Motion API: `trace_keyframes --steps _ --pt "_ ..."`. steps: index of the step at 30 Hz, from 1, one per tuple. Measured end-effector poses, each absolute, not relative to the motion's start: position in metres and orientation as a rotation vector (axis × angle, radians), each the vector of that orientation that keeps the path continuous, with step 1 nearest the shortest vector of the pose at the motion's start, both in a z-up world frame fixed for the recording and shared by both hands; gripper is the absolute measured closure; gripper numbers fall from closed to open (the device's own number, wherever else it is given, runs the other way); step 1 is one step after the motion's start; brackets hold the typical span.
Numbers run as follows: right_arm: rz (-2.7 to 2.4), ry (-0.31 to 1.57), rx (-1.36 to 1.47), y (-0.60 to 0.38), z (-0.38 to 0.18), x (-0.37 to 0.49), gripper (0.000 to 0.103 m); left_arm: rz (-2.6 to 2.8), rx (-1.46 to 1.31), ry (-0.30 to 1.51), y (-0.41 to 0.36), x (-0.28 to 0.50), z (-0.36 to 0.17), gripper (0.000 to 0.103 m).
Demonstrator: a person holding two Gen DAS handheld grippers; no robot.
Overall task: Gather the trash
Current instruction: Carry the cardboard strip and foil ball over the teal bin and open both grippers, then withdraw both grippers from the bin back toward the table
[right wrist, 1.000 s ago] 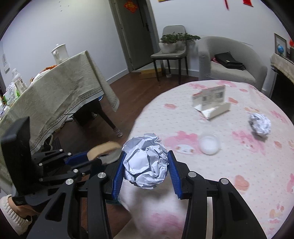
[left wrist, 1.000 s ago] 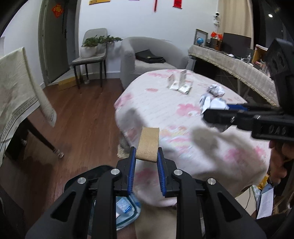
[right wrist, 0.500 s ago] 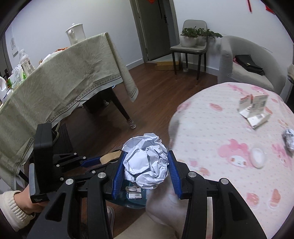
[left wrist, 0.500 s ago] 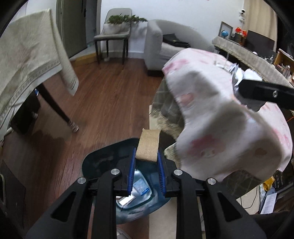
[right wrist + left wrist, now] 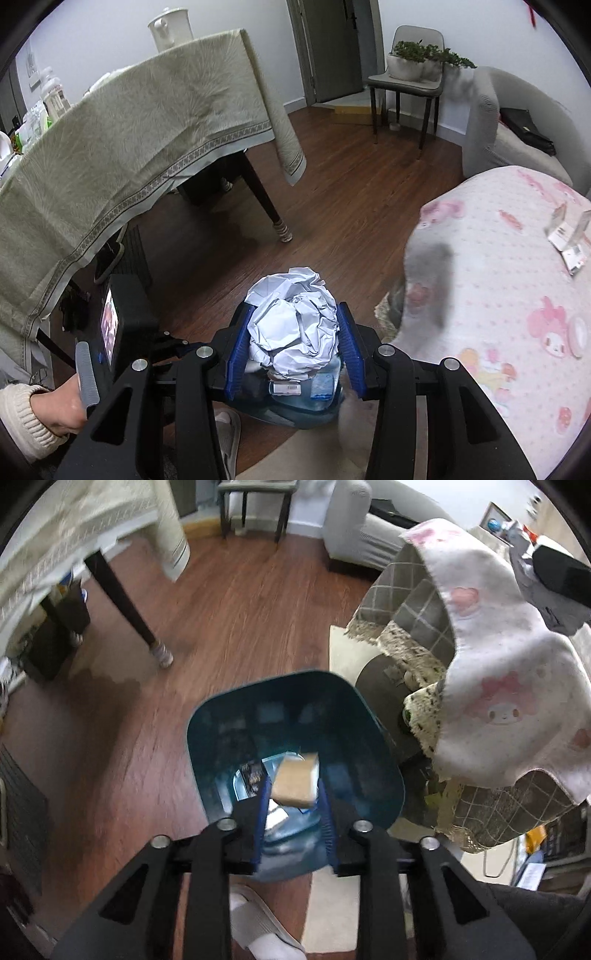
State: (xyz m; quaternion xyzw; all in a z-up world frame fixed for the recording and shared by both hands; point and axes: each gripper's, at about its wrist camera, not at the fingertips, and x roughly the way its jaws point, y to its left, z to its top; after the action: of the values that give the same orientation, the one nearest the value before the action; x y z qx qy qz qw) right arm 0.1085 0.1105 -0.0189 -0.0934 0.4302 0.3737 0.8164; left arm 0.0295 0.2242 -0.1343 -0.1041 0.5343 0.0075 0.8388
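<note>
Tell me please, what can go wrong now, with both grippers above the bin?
1. The brown block looks loose between the open left gripper pads; tilted, it may clip the blue bin wall.
2. The paper ball in the right gripper is bulky and could bounce off trash already inside.

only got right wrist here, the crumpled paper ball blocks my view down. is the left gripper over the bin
Observer: Yes. In the left wrist view the left gripper hangs directly above the open mouth of the dark blue plastic bin.
Operator: what's it carrying
Observer: A tan rectangular block, tilted between the blue fingertips. I cannot tell whether it is gripped or already let go.
</note>
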Motion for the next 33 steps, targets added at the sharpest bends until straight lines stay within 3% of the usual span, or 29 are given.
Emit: trace_keyframes --steps 3,14,19,22,33 --pt "0.800 0.932 -0.213 0.119 -0.025 0.107 0.058 0.018 -0.217 1.125 0.230 0.025 -0.133 0.070" --pt "0.789 1.016 -0.271 0.151 -0.062 0.110 0.058 0.027 -0.225 1.042 0.252 0.015 -0.107 0.044" --pt "0.774 1.067 -0.303 0.162 -0.084 0.110 0.058 0.049 -0.218 0.986 0.262 0.009 -0.089 0.038" --pt "0.763 1.094 -0.315 0.169 -0.095 0.111 0.058 0.075 -0.215 0.944 0.269 0.005 -0.075 0.027" --pt "0.723 1.198 -0.416 0.185 -0.150 0.108 0.057 0.118 -0.227 0.788 0.279 0.003 -0.031 0.025"
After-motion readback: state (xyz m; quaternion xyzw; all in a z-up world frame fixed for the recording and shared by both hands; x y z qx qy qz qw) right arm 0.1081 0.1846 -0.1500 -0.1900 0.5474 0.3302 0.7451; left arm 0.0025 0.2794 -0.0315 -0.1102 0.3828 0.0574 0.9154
